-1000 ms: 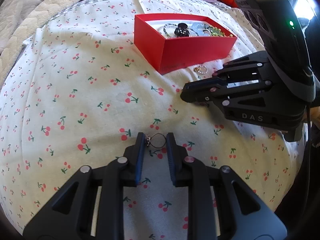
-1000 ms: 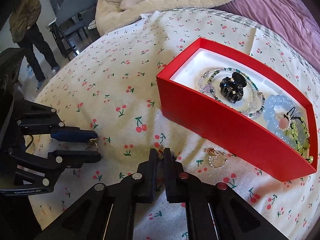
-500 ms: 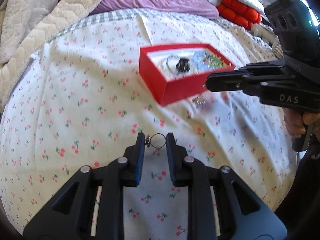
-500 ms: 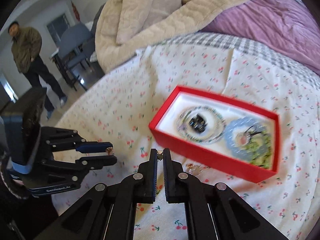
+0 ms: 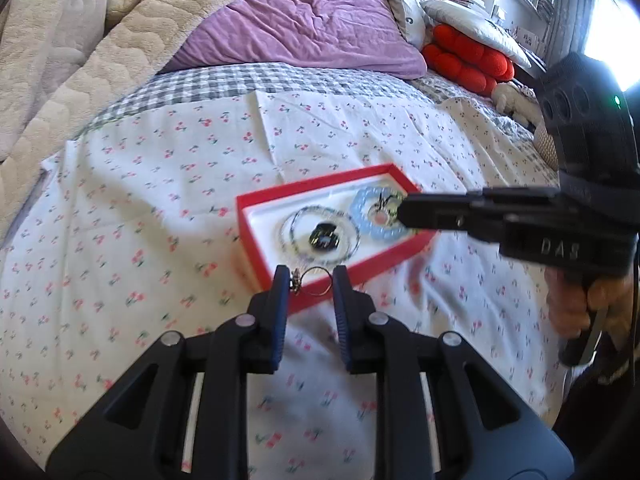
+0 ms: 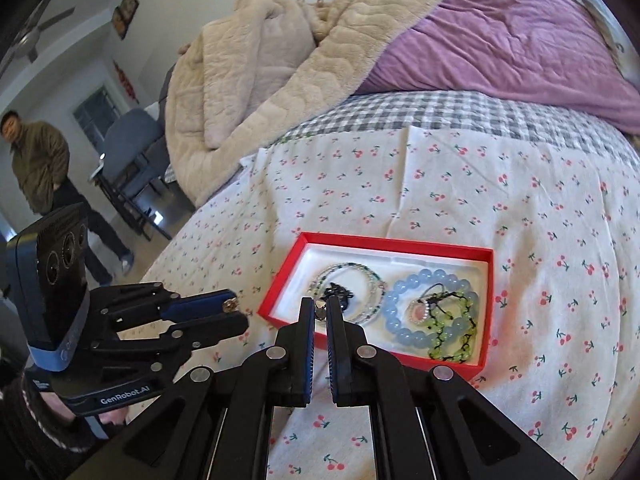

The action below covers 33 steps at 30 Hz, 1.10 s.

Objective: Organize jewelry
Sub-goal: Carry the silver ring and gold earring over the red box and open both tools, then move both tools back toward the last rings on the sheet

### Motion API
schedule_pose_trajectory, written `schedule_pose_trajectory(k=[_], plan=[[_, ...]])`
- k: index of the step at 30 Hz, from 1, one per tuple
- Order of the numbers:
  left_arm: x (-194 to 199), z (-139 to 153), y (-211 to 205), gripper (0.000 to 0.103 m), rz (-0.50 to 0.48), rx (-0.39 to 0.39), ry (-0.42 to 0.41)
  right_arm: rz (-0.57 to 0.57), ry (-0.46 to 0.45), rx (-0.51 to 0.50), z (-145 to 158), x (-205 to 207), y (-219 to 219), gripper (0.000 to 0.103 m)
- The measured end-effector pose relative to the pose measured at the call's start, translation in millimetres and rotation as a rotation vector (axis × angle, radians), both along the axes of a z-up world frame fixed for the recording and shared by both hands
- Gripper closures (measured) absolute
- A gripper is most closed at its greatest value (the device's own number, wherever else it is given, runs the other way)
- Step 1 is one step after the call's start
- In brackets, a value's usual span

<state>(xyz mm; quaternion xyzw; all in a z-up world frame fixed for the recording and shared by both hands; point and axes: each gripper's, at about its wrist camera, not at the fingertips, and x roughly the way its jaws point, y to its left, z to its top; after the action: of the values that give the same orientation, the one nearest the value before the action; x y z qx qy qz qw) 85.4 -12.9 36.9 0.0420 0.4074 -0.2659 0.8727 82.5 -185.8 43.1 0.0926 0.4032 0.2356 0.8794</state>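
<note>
A red jewelry box with a white lining lies on the cherry-print cloth. It holds a beaded necklace, a black hair claw, a blue bead bracelet and a green bead bracelet. My left gripper is shut on a thin hoop earring and holds it in the air before the box; it also shows in the right wrist view. My right gripper is shut on a small earring above the box's near edge; it also shows in the left wrist view.
The cherry-print cloth covers a bed with a beige blanket and a purple duvet behind. Red cushions lie at the far right. A person stands by a chair at the left.
Both grippers have risen from the cloth with their earrings and now hover higher, near the box. The box looks smaller and farther below.
</note>
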Motion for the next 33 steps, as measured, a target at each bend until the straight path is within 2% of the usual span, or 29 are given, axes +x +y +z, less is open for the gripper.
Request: schedule_pose_trajectory(k=[10,12,16,19,20,21,22,28,29,33], plan=[[31.0,-16.5,-22.2,0.079,0.028,-0.003,-0.004,-0.057,0.05,0.041,-14.0,19.0,-14.8,0.096],[33.5,-18.1,-24.9,0.078,0.036,0.01,-0.01,-0.07,0.068,0.05,-17.7,22.5,-16.6,0.087],[34.0,-18.2,-29.7,0.051,0.044,0.047,-0.035,-0.092,0.079,0.023,-20.8,26.4,-18.1,0.086],[32.2,-17.1,-29.0,0.048,0.042,0.059,-0.038,-0.089,0.076,-0.012,-19.9,25.4,-16.9,0.075],[31.6,-16.6,-28.6,0.047,0.043,0.062,-0.037,-0.09,0.074,-0.021,-19.7,24.7,-16.6,0.061],[30.8,-16.3,-28.1,0.043,0.044,0.066,-0.036,-0.093,0.073,-0.029,-19.5,23.5,-16.6,0.034],[30.1,-15.9,-27.6,0.039,0.047,0.07,-0.037,-0.101,0.061,-0.037,-17.9,20.8,-16.7,0.027],[21.2,-13.3,-22.5,0.025,0.062,0.094,-0.031,-0.097,0.0,-0.143,-6.8,4.0,-9.8,0.024],[18.9,-12.7,-20.9,0.022,0.064,0.098,-0.03,-0.101,-0.011,-0.168,-6.0,0.7,-8.6,0.021],[9.3,-12.8,-12.9,0.02,0.078,0.116,-0.014,-0.114,-0.038,-0.272,-5.3,-14.4,-5.3,0.017]])
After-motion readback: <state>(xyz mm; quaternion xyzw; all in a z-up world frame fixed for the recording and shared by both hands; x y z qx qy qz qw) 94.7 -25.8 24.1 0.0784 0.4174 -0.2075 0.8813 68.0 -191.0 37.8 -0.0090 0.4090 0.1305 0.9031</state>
